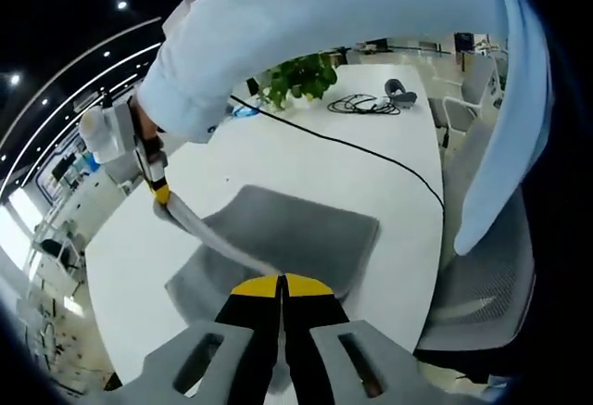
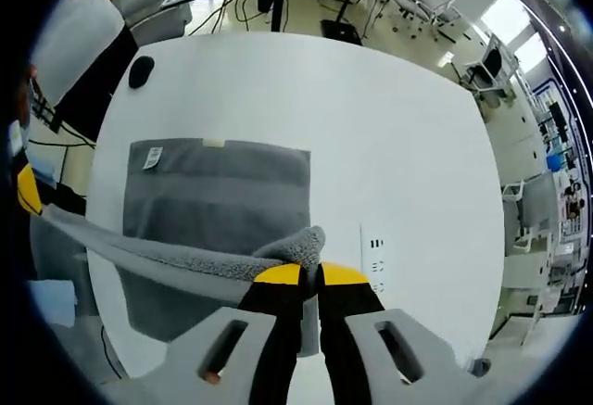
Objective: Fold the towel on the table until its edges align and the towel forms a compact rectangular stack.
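Left gripper view: the left gripper point(image 1: 281, 286), yellow-tipped jaws pressed together, pinches one end of a raised edge of the gray towel point(image 1: 278, 234), which lies spread on the white table point(image 1: 306, 155). The lifted edge runs taut up-left to the right gripper point(image 1: 159, 192), held by a person in a pale blue sleeve point(image 1: 306, 25). Beyond the towel a black cable point(image 1: 361, 150) crosses the tabletop; a potted plant point(image 1: 298, 76) and a coil of wire point(image 1: 366, 103) sit at the far end, w/ a mesh chair point(image 1: 482, 284) beside the table. Right gripper view: the right gripper's jaws are clamped on a bunched towel corner, and the edge stretches left to the other gripper, whose yellow tip peeks in at the frame's border. Below the lifted edge the rest of the towel lies flat, white tag point(image 2: 153, 157) showing near its far corner; a dark mouse-like object point(image 2: 141, 71) rests well apart on the table. Judgement: a fold is under way, approx. its lifting stage, both corners of one edge up. Next move calls for carrying that edge across to the opposite edge, keeping tension even, then setting corners down matched before letting go; the stack isn't compact yet.
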Motion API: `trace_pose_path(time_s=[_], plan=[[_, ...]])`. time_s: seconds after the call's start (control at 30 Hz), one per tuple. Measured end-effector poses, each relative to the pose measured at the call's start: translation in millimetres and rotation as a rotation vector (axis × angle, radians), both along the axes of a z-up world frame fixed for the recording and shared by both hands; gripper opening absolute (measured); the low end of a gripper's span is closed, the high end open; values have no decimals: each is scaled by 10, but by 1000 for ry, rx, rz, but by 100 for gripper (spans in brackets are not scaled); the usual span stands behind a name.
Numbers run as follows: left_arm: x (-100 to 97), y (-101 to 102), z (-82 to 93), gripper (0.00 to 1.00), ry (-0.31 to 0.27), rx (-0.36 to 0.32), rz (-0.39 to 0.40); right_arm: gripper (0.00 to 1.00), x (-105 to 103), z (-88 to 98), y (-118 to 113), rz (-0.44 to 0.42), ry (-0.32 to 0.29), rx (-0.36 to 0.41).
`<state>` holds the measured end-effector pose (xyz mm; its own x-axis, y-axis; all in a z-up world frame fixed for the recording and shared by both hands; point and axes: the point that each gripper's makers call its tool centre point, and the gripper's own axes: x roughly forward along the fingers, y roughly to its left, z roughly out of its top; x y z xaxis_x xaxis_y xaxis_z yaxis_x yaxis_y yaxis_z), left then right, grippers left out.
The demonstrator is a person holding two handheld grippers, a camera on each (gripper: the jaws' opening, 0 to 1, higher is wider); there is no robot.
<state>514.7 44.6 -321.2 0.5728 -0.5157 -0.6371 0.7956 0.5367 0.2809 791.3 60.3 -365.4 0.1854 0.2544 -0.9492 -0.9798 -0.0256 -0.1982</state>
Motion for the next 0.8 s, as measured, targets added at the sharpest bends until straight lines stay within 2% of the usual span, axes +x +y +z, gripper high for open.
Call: trace_pose_path(time_s=[0.37, 0.8], plan=[[8, 192, -238, 0, 36, 13, 47, 3, -26, -289, 152, 12, 26, -8], [8, 342, -384, 0, 65, 18, 87, 3, 1, -452, 317, 27, 41, -9]])
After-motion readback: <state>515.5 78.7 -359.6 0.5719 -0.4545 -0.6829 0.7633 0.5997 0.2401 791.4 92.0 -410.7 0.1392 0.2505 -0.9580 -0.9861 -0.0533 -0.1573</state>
